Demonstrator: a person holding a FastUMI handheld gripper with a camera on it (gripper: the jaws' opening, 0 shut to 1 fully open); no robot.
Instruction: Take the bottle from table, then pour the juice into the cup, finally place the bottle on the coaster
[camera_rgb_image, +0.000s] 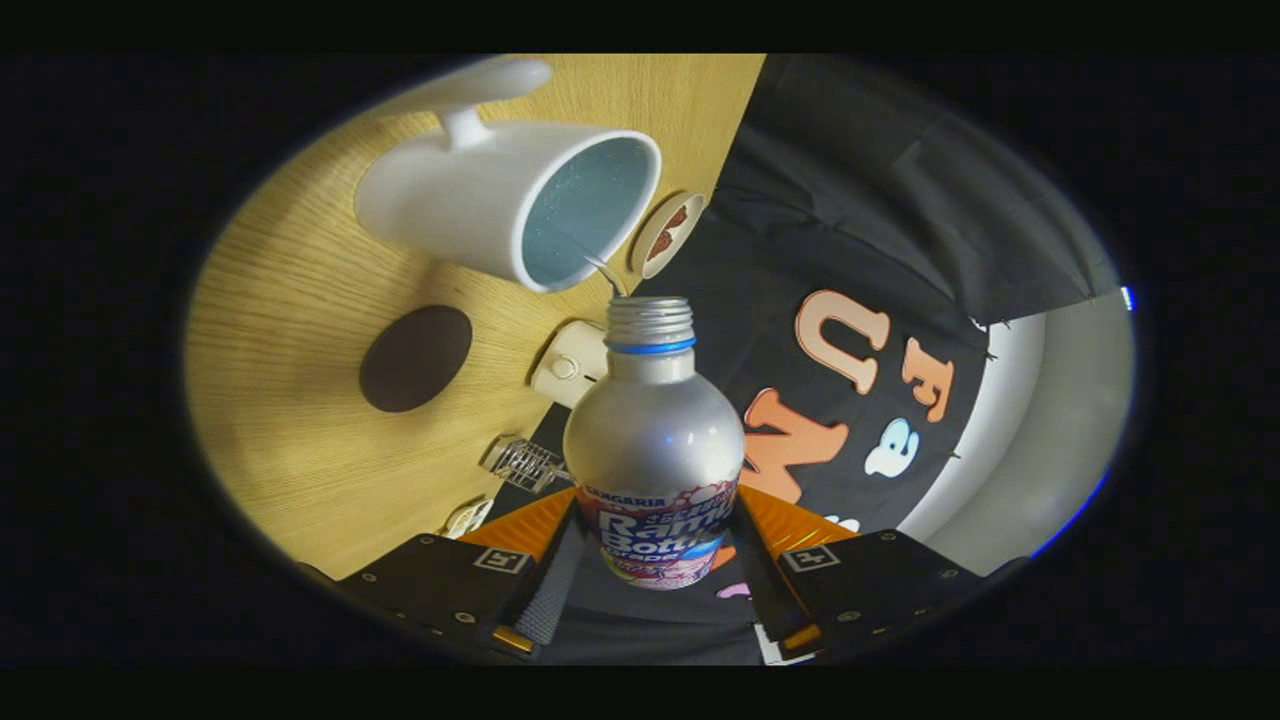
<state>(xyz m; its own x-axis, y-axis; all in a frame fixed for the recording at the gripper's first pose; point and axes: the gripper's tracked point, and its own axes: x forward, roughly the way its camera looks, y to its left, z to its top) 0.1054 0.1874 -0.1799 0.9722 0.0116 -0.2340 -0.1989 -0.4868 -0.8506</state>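
bottle (652, 440): brushed-looking metal, satin sheen, threaded neck, glossy printed wrap low down, pinched between both fingers of gripper (655, 580). cup (500, 200): smooth white, looks ceramic, soft gloss, pale blue inside. table (290, 320): light wood grain, matt. coaster (415, 358): dark, flat, matt. wall (850, 200): black cloth, creased, dull. small white plastic box (570, 365), semi-gloss.

Cup (500, 200) just beyond bottle (652, 440) mouth

A light wood-grain bench (300, 330) was seen across the left of the frame. On it were set a white cup (480, 205) at upper left, a dark round coaster (415, 358) below it, and a patterned coaster (665, 233) near the bench's edge.
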